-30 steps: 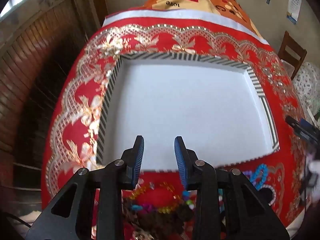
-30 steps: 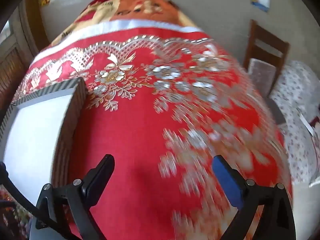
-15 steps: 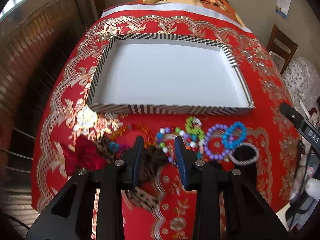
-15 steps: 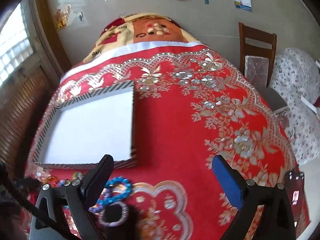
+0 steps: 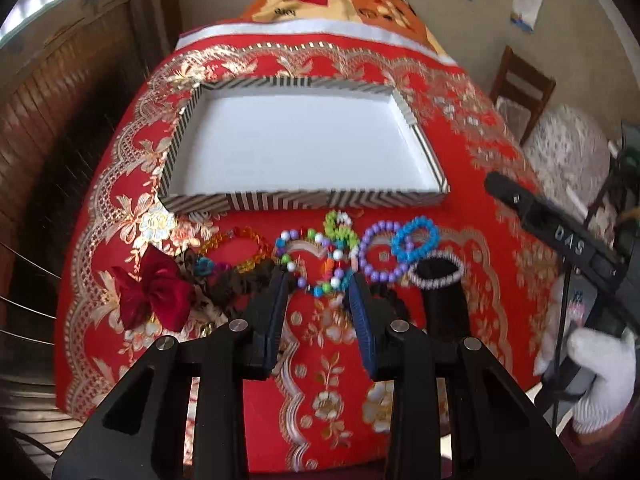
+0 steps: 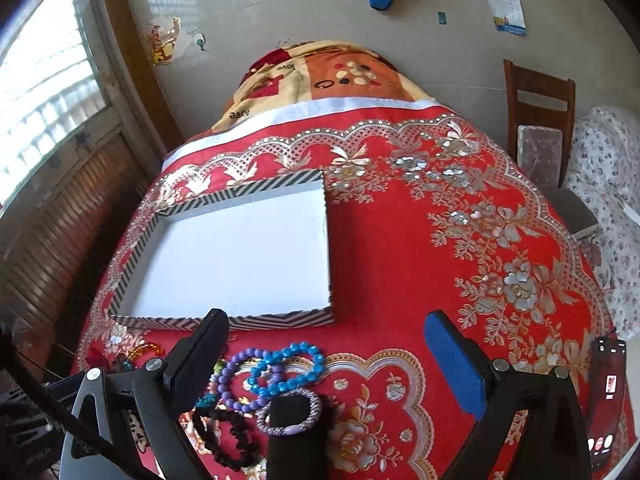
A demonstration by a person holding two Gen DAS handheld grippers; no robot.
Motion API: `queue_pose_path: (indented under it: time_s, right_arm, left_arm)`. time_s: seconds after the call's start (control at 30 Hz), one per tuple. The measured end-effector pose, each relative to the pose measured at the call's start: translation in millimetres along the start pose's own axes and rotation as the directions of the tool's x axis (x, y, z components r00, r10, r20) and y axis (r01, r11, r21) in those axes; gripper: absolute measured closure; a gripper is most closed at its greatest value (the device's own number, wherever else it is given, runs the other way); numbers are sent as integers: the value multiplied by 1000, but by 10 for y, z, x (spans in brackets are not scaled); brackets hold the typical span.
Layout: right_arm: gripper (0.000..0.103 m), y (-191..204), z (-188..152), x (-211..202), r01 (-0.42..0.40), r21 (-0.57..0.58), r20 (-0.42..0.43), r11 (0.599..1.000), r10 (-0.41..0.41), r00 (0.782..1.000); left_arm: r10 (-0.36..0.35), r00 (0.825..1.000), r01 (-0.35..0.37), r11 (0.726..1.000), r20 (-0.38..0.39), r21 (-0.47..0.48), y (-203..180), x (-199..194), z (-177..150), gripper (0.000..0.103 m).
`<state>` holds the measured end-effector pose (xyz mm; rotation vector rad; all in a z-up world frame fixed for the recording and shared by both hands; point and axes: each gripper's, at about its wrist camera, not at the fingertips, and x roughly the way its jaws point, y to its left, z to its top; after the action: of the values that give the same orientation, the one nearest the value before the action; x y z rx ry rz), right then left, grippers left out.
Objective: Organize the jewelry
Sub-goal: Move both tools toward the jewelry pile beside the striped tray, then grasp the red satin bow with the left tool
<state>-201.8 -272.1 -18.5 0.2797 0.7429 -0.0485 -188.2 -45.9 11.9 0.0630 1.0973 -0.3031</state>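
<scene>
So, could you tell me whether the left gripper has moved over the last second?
Yes. The left gripper has pulled back from over the striped tray, now pointing at the bracelets in front of it.

Both wrist cameras look forward and down over the bench's near edge from close above. The left sits further left; both share the striped tray [image 5: 304, 200] [image 6: 280, 318] and blue bracelet [image 5: 416, 238] [image 6: 288, 368].
</scene>
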Motion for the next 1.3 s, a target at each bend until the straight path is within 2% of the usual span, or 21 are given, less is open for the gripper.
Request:
queue_pose_path:
  time_s: [0.1, 0.3, 0.47, 0.57, 0.73, 0.83, 0.97, 1.1, 1.3]
  right_arm:
    - [5, 14, -15, 15, -31, 0, -14, 1000, 31, 999]
    - [5, 5, -16, -21, -10, -24, -5, 1000, 10, 1000]
    - [5, -13, -55, 8, 14, -51, -50, 999, -17, 999]
    - [5, -15, -88, -17, 33, -80, -47, 996, -37, 998]
    - [5, 43, -139, -79, 39, -147, -23, 988, -43, 999]
    - [5, 73, -161, -47, 40, -181, -39, 983, -48, 998]
    - [5, 91, -161, -53, 12, -190, -43, 982, -20, 999]
    - [5, 81, -140, -73, -43, -174, -21, 984, 40, 999]
    - [5, 184, -159, -21, -83, -199, -40, 976, 77, 996]
  left_arm:
    - [12, 1000, -12, 1000, 3, 9, -38, -16, -9, 72]
    - [46, 998, -45, 999, 47, -12, -73, -79, -8, 72]
    - [81, 993, -76, 995, 88, -67, 59, -76, 76, 72]
    - [113, 987, -101, 990, 118, -100, 153, -51, 109, 72]
    - [162, 980, -146, 980, 112, -138, 318, 9, 119, 72]
    - [193, 975, -175, 972, 111, -156, 420, 8, 116, 72]
    - [231, 965, -204, 958, 121, -200, 646, -79, 89, 72]
    - [258, 959, -222, 940, 113, -260, 894, -170, 37, 72]
    - [268, 960, -231, 923, 82, -307, 1091, -195, -99, 72]
